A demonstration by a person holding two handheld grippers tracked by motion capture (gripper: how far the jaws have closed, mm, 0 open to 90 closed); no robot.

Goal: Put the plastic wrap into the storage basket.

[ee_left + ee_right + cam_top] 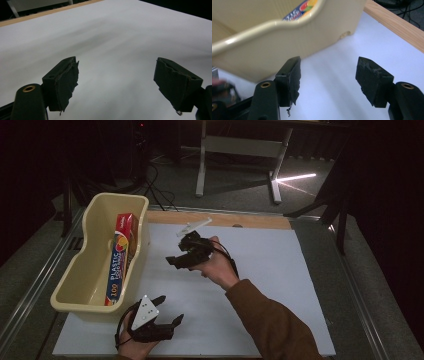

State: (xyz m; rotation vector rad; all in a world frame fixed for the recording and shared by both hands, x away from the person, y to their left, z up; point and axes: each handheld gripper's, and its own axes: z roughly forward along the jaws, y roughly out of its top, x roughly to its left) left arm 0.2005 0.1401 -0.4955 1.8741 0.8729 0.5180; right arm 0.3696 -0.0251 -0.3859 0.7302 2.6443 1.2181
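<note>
Looking down from the high view: one plastic-wrap box (pixel 121 257) lies inside one cream tub (pixel 91 226) on the table (pixel 280 270); likely light, stiff cardboard, best pinched across its narrow sides. Left claw (pixel 169 312) open, empty. Right gripper view: right claw (pixel 328 80) open, empty, beside the tub.

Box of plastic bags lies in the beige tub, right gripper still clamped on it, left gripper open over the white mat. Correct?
Not quite. The right gripper holds nothing: the right gripper view shows its jaws apart and empty beside the beige tub. The box of plastic bags does lie in the tub, and the left gripper is open over the white mat.
</note>
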